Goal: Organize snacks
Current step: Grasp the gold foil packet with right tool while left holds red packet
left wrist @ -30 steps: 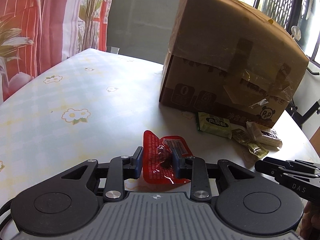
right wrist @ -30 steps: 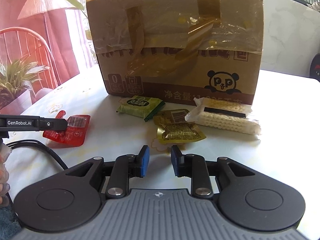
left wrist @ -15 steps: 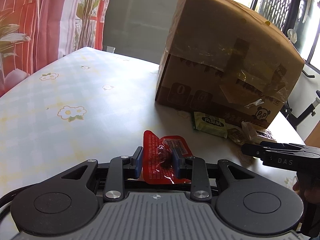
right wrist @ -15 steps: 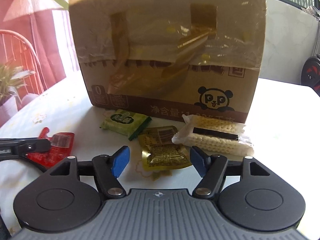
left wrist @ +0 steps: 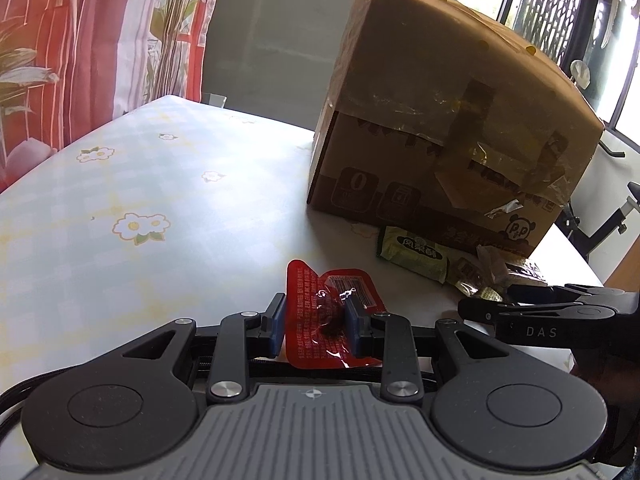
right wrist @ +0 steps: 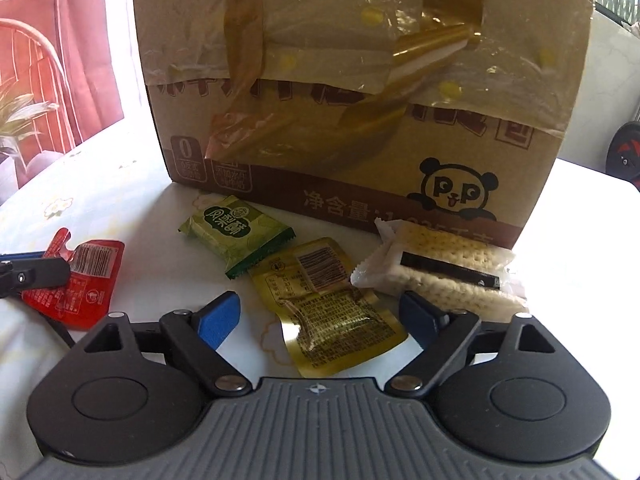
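Standing at the far side of a white tablecloth with pale checks and small daisy prints, a large brown cardboard box patched with yellowed tape and printed with a panda logo serves as the landmark for everything else. Just in front of the box's panda corner lies a clear-wrapped stack of pale crackers with a black label strip, close to the box's base. Nearer the box's middle rests a light green foil snack bar with a dark serrated edge, and beside it, further out from the box, a crinkled gold foil pouch with a barcode. Well out from the box's left front corner sits a glossy red plastic sachet with a barcode label, pinched between the blue pads of the left gripper, whose jaws are pressed tight on it. The right gripper points at the box with its blue-padded jaws spreading wider; the gold pouch lies on the cloth between them, and the pads press on nothing.
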